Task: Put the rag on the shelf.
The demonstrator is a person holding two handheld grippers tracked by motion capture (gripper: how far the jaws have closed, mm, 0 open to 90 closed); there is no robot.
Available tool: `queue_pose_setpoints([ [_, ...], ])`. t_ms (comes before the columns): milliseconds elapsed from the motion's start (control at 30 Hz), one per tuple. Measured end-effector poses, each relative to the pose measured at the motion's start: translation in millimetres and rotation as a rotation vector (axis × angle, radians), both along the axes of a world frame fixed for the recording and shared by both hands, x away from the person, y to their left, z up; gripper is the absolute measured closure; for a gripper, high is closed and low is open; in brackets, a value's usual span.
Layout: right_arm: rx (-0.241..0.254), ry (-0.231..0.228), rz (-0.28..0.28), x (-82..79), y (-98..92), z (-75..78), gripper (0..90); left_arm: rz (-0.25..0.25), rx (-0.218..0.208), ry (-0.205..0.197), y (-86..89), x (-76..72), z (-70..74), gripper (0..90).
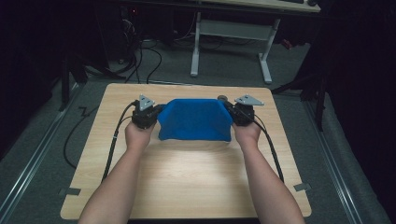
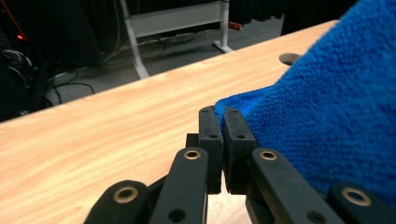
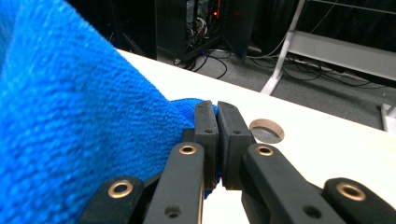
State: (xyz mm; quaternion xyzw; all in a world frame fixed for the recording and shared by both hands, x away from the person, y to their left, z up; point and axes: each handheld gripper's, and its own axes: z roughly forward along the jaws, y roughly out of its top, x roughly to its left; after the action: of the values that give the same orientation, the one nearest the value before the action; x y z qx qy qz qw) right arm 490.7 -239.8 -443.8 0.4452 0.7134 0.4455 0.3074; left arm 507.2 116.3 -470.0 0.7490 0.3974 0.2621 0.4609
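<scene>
The left gripper [image 1: 156,113] and right gripper [image 1: 232,112] each pinch an upper corner of a blue cloth [image 1: 195,119], jaws pressed together on the fabric, holding it stretched between them above the far half of a wooden table [image 1: 187,182].

High view: fixed above the person's side, facing forward and down, far enough to take in the whole table [image 1: 187,186] and floor beyond. Left gripper view and right gripper view: each rides low, close behind its own jaws, looking along them across the tabletop toward the far desk legs. All three share the blue cloth [image 1: 195,119] and the tabletop.
</scene>
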Motion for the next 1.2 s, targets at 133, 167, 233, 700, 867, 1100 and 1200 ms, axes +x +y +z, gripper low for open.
queue_pose_setpoints([
  [133,0.006,0.006,-0.003,-0.5,-0.1,-4.7,88.1,-0.003,-0.007,0.018,0.6,-0.4,-6.7,87.7],
  [167,0.012,0.019,-0.004,-0.9,-1.3,-9.1,88.0,-0.007,-0.004,0.034,0.9,-0.4,-11.3,87.7],
  [233,0.014,0.024,-0.004,-1.0,-1.9,-11.6,88.0,-0.008,-0.002,0.042,1.0,-0.5,-13.8,87.7],
  [700,0.007,0.081,-0.009,-1.5,-4.9,-37.2,87.7,-0.016,-0.001,0.084,1.9,-5.7,-33.5,87.0],
  [867,0.012,0.101,-0.011,-1.7,-5.6,-42.4,83.6,-0.019,-0.031,0.090,3.6,-7.1,-35.2,81.9],
  [1100,0.017,0.079,-0.033,-5.3,-10.1,-32.8,73.3,-0.005,-0.049,0.095,10.8,-8.0,-29.9,68.9],
  [1200,0.014,0.079,-0.041,-6.8,-13.8,-29.8,72.1,0.017,-0.040,0.090,15.1,-9.7,-29.0,64.1],
])
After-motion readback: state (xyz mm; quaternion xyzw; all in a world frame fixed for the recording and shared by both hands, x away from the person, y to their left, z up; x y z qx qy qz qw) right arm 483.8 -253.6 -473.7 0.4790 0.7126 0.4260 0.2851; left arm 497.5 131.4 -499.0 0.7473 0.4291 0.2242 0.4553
